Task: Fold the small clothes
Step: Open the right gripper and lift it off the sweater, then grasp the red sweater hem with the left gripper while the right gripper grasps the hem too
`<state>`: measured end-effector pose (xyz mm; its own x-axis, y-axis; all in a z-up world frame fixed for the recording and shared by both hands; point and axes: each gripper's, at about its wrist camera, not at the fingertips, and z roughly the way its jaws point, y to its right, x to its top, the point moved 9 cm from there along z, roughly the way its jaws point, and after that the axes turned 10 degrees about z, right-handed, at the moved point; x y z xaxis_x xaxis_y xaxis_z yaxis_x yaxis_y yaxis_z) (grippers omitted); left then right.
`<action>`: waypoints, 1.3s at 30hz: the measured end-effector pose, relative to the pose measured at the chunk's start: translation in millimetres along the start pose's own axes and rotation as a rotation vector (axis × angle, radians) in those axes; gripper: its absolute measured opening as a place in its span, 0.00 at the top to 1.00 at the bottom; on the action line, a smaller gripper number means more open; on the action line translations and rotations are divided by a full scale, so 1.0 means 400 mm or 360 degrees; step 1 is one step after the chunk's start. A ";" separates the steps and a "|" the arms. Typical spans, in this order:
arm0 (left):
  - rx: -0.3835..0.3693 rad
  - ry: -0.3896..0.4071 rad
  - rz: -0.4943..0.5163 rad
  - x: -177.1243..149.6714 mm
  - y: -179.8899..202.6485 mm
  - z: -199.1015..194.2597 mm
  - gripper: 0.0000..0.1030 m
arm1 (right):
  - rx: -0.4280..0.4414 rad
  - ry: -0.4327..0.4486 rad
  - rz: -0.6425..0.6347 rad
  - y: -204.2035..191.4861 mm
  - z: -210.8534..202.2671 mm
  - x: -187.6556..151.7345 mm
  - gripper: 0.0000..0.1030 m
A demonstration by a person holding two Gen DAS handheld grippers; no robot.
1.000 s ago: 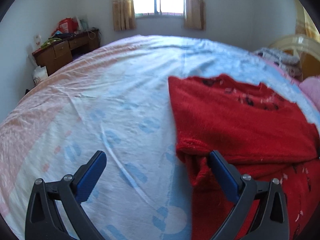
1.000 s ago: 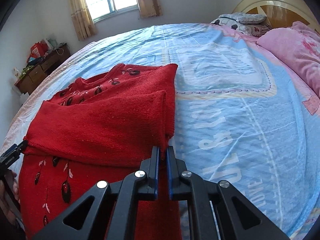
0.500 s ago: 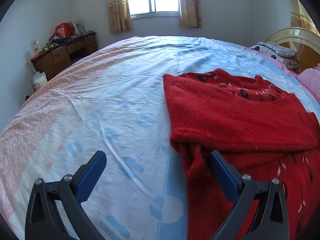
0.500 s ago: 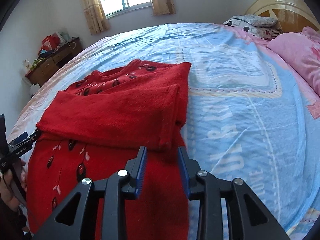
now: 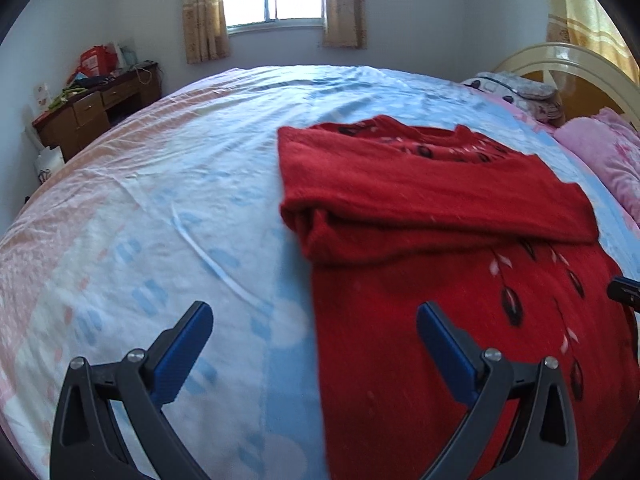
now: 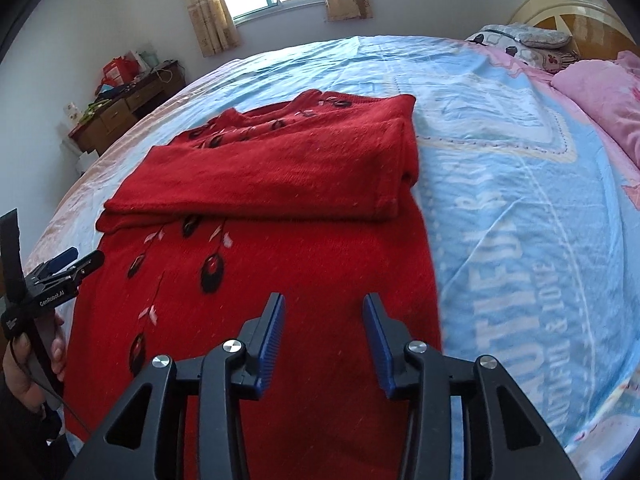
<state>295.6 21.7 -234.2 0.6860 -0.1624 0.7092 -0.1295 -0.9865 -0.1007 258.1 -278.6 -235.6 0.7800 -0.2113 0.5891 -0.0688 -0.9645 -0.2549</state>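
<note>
Right wrist view: my right hand-held gripper (image 6: 323, 334) sits at the bottom centre of the frame, its jaws opening, part-way apart, with nothing pinched between the blue pads; only the lower body of the red sweater (image 6: 256, 280) shows beneath them. The sweater lies flat on the bed (image 6: 520, 200), filling the middle and left of the frame, with both sleeves folded across the chest into a band above the middle. At the left edge I see my left hand (image 6: 28, 360) holding the other tool.

In the left wrist view, my left hand-held gripper (image 5: 314, 346) stands wide and empty at the bottom, one pad over the sheet, the other over the sweater's side edge. The sweater fills the right half of that frame.

I judge the sleeve fold finished and both tools freed. Next I need to take the hem corners near me, one in each tool, and carry them up over the sleeve band, keeping the edges level so the knit does not bunch.

A second ago my right jaws were shut at the sleeve's end; now they have let go. Both cameras have drawn back, so the sleeve band sits higher in each frame and more of the lower body shows.
</note>
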 end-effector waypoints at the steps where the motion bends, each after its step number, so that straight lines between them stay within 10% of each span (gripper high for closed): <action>1: -0.0009 -0.0008 0.0000 -0.006 0.005 -0.002 0.00 | 0.0001 0.0001 0.0000 -0.002 -0.002 -0.004 0.58; 39: -0.0161 -0.0097 0.0241 -0.199 0.115 -0.226 0.00 | -0.0008 -0.0125 -0.0114 -0.044 -0.163 -0.292 0.50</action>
<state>170.3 -8.9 -232.1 0.6951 -0.3130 0.6473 -0.3036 -0.9438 -0.1304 127.6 -247.1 -249.9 0.8293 -0.1289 0.5438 -0.0140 -0.9775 -0.2104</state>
